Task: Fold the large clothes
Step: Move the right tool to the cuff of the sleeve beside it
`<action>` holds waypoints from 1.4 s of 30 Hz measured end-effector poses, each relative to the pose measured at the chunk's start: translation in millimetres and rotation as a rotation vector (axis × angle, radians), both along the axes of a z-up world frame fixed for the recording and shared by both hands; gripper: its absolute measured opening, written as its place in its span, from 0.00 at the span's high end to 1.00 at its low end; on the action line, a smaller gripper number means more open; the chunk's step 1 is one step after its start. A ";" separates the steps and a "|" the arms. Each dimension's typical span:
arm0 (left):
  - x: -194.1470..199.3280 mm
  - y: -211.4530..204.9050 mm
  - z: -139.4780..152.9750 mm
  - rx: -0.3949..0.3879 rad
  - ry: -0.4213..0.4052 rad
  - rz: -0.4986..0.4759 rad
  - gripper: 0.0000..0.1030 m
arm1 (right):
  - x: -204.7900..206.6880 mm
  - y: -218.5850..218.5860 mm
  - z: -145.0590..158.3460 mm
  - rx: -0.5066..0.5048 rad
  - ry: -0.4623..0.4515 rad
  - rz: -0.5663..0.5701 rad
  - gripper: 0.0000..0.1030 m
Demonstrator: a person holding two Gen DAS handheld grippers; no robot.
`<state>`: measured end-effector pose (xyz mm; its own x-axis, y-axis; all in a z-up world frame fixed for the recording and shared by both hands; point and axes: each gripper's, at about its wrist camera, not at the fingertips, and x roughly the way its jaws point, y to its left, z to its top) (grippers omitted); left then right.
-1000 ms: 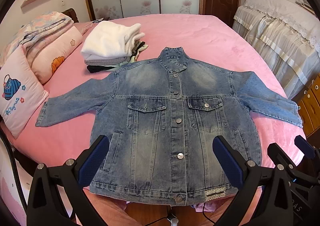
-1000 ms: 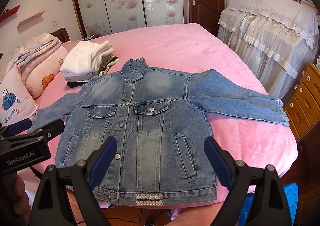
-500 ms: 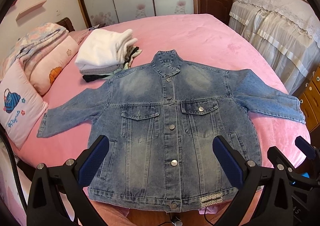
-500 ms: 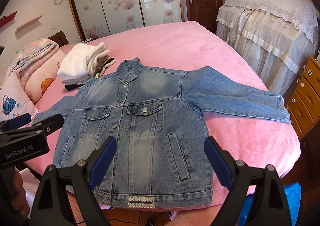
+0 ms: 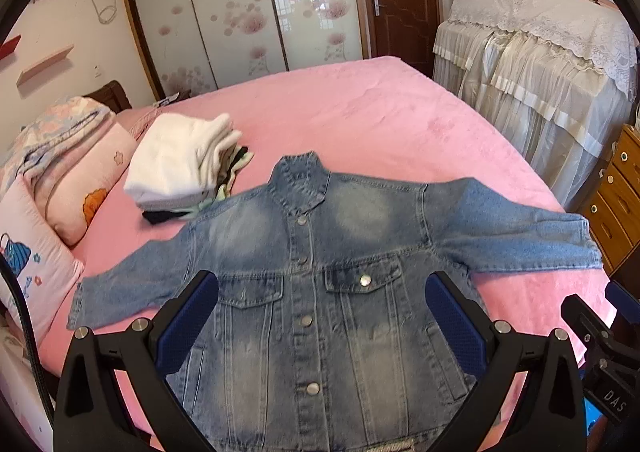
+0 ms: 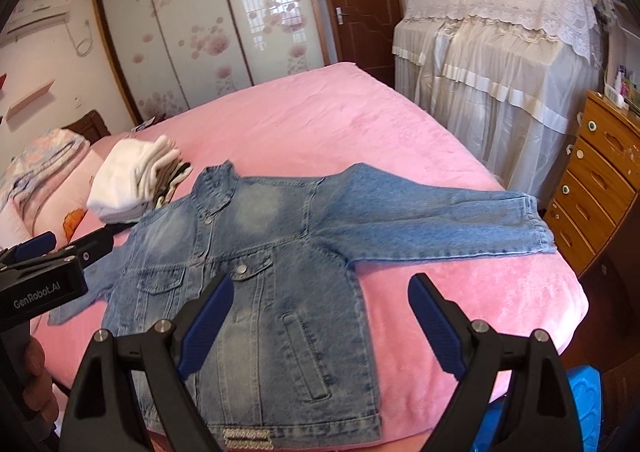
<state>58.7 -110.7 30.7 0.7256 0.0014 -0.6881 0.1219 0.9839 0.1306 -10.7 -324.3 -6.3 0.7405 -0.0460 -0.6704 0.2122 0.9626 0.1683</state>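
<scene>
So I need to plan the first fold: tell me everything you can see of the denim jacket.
The denim jacket is faded blue with pale washed patches, a stand collar, metal snap buttons done up, two flapped chest pockets and side slit pockets. It lies flat, front up, on the pink bed, both sleeves spread outward, hem at the near edge. Neither claw touches it; both are open.

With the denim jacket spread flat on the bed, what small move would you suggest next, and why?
Probably move the right hand-held gripper toward the far sleeve cuff to start folding it inward. The denim jacket lies flat, buttoned, sleeves spread, and both hand-held grippers, left too, are open and empty.
</scene>
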 end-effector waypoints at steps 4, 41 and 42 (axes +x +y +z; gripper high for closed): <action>14.5 -14.4 8.4 -0.006 -0.023 -0.014 0.00 | 6.3 -20.1 8.1 -0.024 -0.027 -0.047 0.13; 108.3 -176.3 -95.7 -0.025 0.127 -0.296 0.00 | 56.2 -205.9 -101.3 0.093 0.124 -0.392 0.18; 110.1 -178.3 -98.2 -0.034 0.137 -0.299 0.00 | 57.4 -210.1 -105.1 0.107 0.125 -0.394 0.18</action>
